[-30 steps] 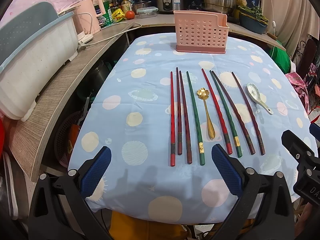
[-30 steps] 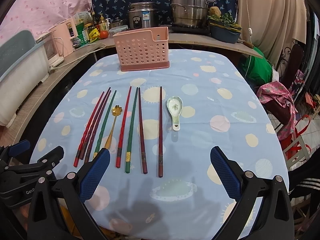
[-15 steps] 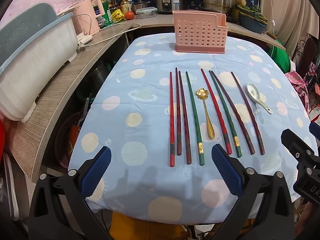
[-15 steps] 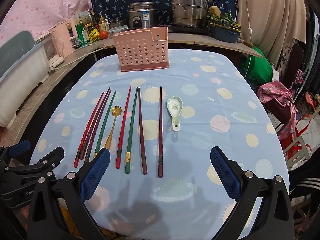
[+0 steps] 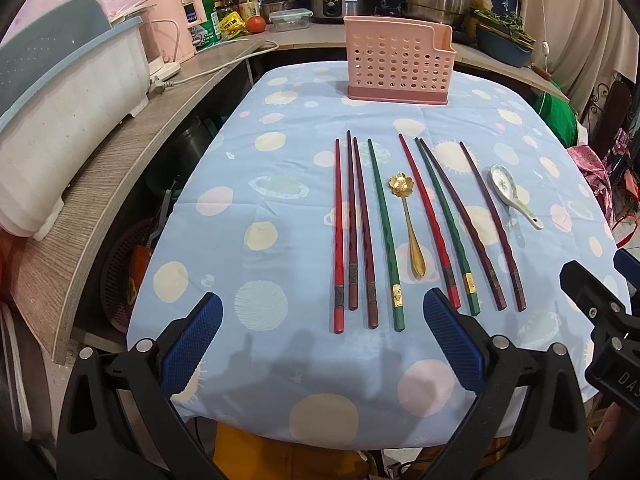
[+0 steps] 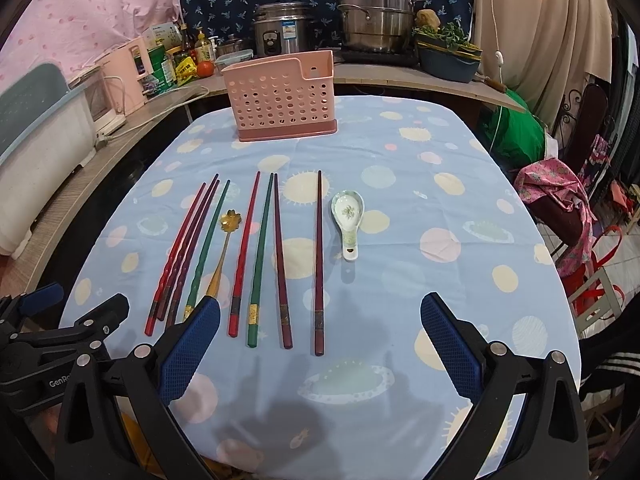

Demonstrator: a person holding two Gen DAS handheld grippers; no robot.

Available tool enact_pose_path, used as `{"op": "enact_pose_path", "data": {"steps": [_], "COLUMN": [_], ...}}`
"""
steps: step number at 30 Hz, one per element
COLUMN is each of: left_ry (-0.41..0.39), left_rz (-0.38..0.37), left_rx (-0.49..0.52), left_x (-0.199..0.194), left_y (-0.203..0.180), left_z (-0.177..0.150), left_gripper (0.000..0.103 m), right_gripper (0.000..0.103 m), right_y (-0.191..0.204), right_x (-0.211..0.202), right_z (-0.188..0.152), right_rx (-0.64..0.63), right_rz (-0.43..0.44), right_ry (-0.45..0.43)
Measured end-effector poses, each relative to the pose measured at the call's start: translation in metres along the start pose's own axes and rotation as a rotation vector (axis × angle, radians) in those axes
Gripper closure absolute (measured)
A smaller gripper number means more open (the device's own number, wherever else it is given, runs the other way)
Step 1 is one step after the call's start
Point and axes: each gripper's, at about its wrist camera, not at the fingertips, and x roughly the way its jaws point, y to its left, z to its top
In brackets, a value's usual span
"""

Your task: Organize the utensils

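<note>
Several red, green and dark chopsticks [image 5: 380, 232] [image 6: 260, 256] lie side by side on the blue spotted tablecloth [image 5: 280, 200]. A gold flower-headed spoon [image 5: 408, 224] [image 6: 222, 256] lies among them. A white ceramic spoon [image 5: 514, 194] [image 6: 349, 220] lies to their right. A pink perforated utensil holder [image 5: 398, 66] [image 6: 282, 98] stands upright at the far end. My left gripper [image 5: 320, 344] is open and empty at the near edge, before the chopstick ends. My right gripper [image 6: 320, 344] is open and empty, near the rightmost chopsticks.
A wooden counter [image 5: 120, 168] runs along the left with a white-and-blue bin [image 5: 60, 100]. A rice cooker [image 6: 284, 30] and steel pot [image 6: 378, 12] stand behind the table. A chair with pink cloth [image 6: 560, 200] is at the right.
Both grippers have shifted only slightly; the view is almost the same. Nothing on the table has moved.
</note>
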Motion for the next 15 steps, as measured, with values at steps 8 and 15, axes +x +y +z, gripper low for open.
{"op": "enact_pose_path", "data": {"steps": [8,15], "left_ry": [0.053,0.109], "left_rz": [-0.035,-0.048], "left_rx": [-0.091,-0.101], "left_x": [0.035,0.069], "left_y": [0.027,0.034], "left_z": [0.007,0.007], "left_gripper": [0.008,0.017], "right_gripper": [0.007,0.007], "right_y": [-0.008,-0.012], "right_x": [0.011,0.022], "right_z": [0.000,0.004], "right_rx": [0.020,0.030], "right_rz": [-0.008,-0.012], "right_ry": [0.011,0.019]}}
